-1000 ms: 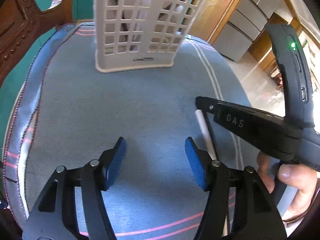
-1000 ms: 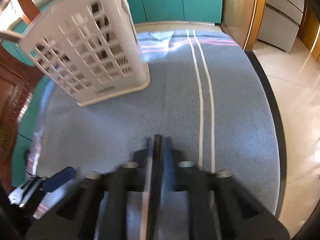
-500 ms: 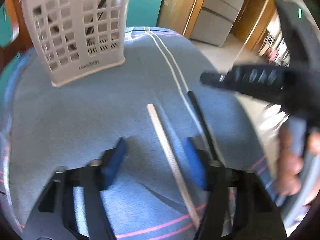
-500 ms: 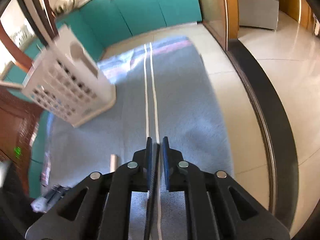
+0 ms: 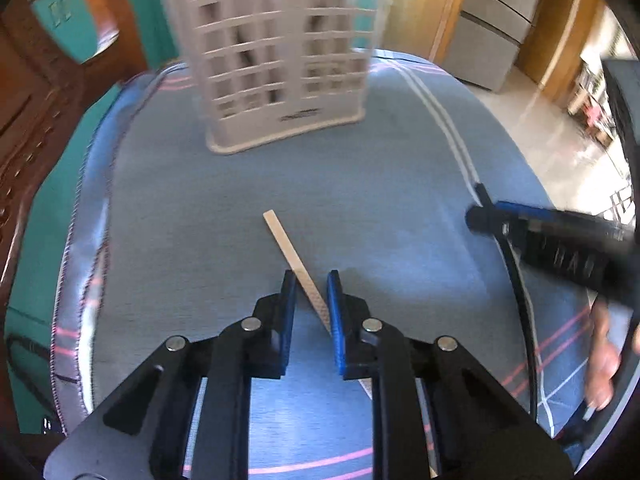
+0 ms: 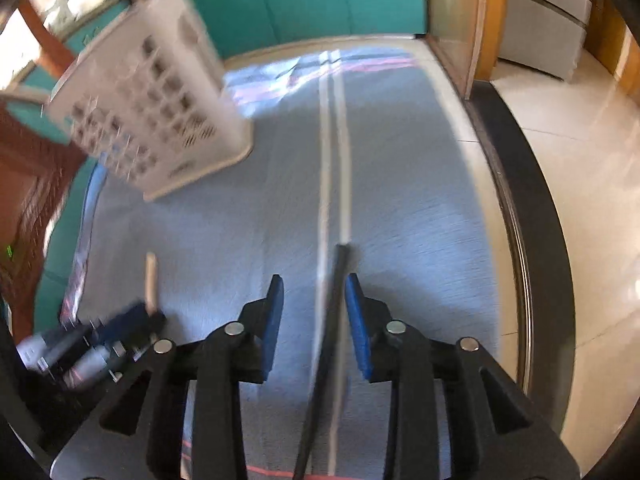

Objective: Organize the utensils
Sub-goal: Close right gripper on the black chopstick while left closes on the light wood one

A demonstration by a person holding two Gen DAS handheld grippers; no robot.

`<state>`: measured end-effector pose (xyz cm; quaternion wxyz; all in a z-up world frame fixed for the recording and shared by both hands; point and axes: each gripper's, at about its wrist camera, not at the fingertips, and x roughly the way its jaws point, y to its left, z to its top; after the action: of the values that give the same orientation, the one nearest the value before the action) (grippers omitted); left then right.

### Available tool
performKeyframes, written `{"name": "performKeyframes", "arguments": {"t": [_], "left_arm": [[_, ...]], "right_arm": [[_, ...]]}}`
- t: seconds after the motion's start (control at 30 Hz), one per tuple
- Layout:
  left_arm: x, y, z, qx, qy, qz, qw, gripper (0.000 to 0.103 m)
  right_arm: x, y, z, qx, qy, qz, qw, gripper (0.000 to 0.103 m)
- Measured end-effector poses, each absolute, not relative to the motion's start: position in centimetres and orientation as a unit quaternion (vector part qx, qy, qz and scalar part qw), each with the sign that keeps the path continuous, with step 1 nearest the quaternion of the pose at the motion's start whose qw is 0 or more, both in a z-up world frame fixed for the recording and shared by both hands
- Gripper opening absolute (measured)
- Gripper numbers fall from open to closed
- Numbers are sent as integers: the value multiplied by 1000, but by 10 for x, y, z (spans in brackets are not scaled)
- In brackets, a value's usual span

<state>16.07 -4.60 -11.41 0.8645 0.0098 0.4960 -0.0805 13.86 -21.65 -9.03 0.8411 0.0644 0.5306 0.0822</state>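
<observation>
In the left wrist view the left gripper [image 5: 311, 300] straddles a pale wooden stick [image 5: 289, 250] lying on the blue cloth [image 5: 200, 220], its fingers narrowed around it but with gaps showing, not yet clamped, while the white basket [image 5: 276, 80] stands far off, dark shapes blurred inside. In the right wrist view the right gripper [image 6: 314, 308] is part open around a black stick [image 6: 336, 292] that sits near its right pad, so both sticks are judged to remain for the basket
</observation>
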Motion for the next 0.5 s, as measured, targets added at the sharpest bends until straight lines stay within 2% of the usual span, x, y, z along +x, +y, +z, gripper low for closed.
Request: {"name": "performKeyframes", "arguments": {"t": [0.07,0.1,0.13,0.17,0.33,0.4,0.5], "left_arm": [[159,-36,-112,-1,498,-72,864,17],[160,-32,-111,-7,499,-71,864,18],[160,-29,-111,-10,499,-70,864,20],[158,-27,-110,-12,499,-69,864,22],[154,-21,-108,-20,497,-67,865,28],[149,-10,-105,-24,495,-65,866,34],[156,1,-109,-30,497,-64,865,36]], "right_arm": [[138,-202,-93,24,526,74,847,35],[138,-197,-94,14,524,74,849,31],[138,-195,-95,12,522,75,850,25],[139,-192,-96,10,521,77,850,9],[142,-180,-100,30,512,96,853,7],[144,-180,-99,50,509,102,853,7],[146,-185,-101,68,515,101,849,8]]}}
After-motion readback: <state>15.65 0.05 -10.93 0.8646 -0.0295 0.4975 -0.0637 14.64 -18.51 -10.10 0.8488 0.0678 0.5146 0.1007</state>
